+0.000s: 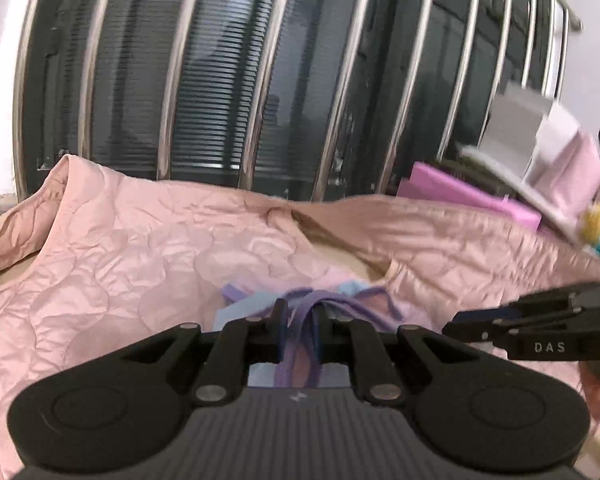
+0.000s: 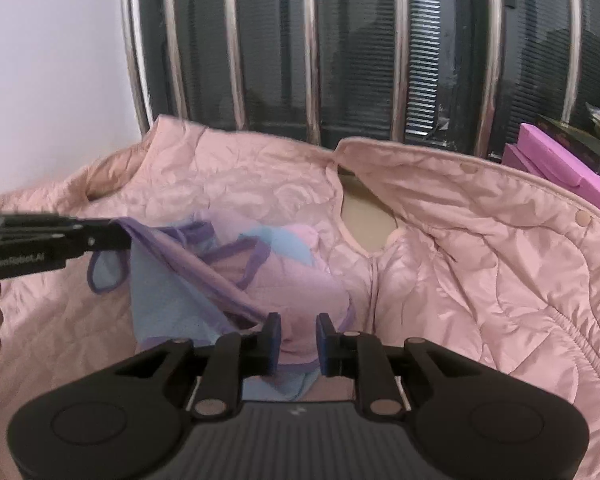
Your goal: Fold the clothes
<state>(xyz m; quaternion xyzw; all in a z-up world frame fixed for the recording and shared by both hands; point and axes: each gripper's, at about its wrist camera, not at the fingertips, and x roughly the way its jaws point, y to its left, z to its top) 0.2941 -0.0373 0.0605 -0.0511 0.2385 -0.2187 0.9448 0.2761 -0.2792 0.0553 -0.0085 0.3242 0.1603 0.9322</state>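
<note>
Over the pink jacket [image 2: 460, 248], left fingers [image 1: 278, 328] clamped on lilac garment [image 2: 204, 276], right fingers [image 2: 274, 334] apart.

At three o'clock in the left wrist view, a smeared grey and pink shape [image 1: 540, 168] is blurring past recognition, and the right gripper [image 1: 452, 326] is running off the edge. In the right wrist view, the left gripper [image 2: 126, 236] is entering from nine o'clock, its body cut off, and the small pastel garment [image 2: 228, 276] is disappearing beneath the black housing at six o'clock.
</note>
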